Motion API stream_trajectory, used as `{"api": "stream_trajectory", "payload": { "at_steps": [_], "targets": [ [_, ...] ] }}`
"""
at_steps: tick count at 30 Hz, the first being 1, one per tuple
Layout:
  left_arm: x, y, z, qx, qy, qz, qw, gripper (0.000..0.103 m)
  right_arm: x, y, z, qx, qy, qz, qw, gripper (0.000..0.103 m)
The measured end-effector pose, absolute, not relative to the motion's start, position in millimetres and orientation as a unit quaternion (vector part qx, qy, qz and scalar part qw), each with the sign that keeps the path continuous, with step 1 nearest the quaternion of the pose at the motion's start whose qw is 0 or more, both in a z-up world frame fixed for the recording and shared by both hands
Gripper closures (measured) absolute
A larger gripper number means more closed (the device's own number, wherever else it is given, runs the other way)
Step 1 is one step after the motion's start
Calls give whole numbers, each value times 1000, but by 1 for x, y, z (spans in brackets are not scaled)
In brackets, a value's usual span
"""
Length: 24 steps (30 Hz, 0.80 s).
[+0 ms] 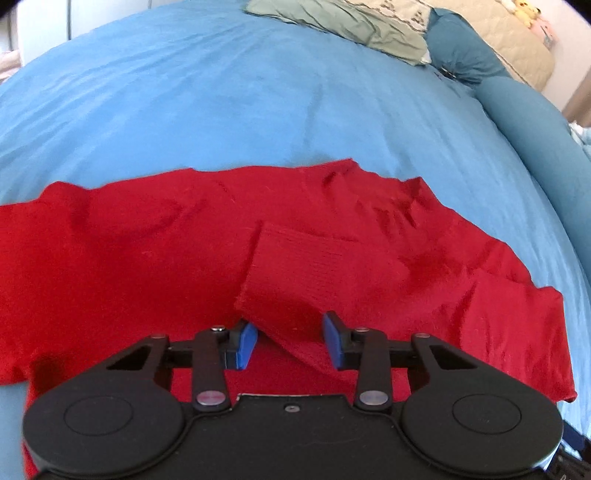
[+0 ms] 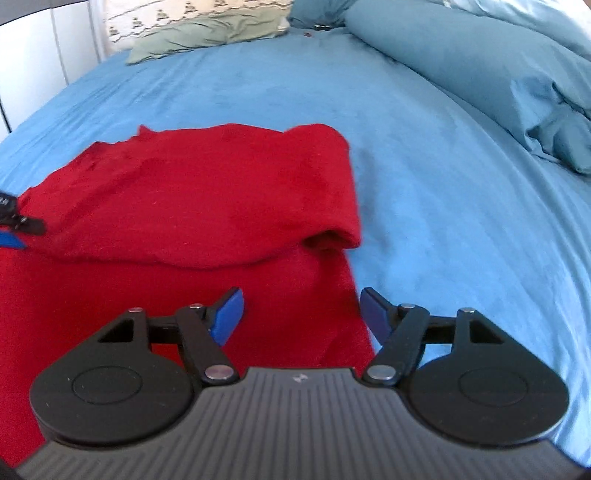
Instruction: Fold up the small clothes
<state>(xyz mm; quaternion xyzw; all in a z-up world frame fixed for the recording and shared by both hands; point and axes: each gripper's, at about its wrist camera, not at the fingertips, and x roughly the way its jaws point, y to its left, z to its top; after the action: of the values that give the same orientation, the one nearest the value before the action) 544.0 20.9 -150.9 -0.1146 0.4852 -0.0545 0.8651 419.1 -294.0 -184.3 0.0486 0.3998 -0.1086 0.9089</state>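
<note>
In the left wrist view the left gripper (image 1: 290,343) sits low at bottom centre, angled down over the red garment (image 1: 155,243), its blue pads (image 1: 244,346) spread apart with a ribbed cuff (image 1: 295,280) lying loose between them (not pinched). The garment spreads across the blue bedsheet (image 1: 221,103), filling the frame's middle. In the right wrist view the right gripper (image 2: 301,317) hovers released, straddling the garment's right edge; a green pillow (image 2: 207,35) lies upper left.
</note>
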Motion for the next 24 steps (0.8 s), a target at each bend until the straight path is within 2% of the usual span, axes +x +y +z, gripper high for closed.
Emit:
{"api": "stream_trajectory", "payload": {
  "at_steps": [3, 4, 5, 13, 21, 22, 24],
  "targets": [
    [557, 10, -153, -114, 481, -62, 867, 58, 428, -298, -189, 45, 396, -116, 910, 8],
    [562, 7, -152, -109, 479, -61, 869, 72, 433, -301, -192, 45, 396, -117, 910, 8],
    [565, 5, -150, -101, 477, -55, 871, 101, 433, -302, -193, 45, 394, -118, 911, 7],
    [542, 47, -94, -71, 376, 15, 924, 99, 460, -296, -196, -5, 381, -124, 916, 5],
    [515, 83, -138, -96, 412, 44, 905, 99, 472, -308, -198, -22, 383, -162, 909, 6],
    [514, 82, -140, -97, 411, 43, 906, 99, 471, -313, -198, -23, 384, -174, 907, 2],
    [511, 81, -144, -98, 410, 38, 906, 98, 466, -326, -198, -1, 385, -169, 907, 1]
  ]
}}
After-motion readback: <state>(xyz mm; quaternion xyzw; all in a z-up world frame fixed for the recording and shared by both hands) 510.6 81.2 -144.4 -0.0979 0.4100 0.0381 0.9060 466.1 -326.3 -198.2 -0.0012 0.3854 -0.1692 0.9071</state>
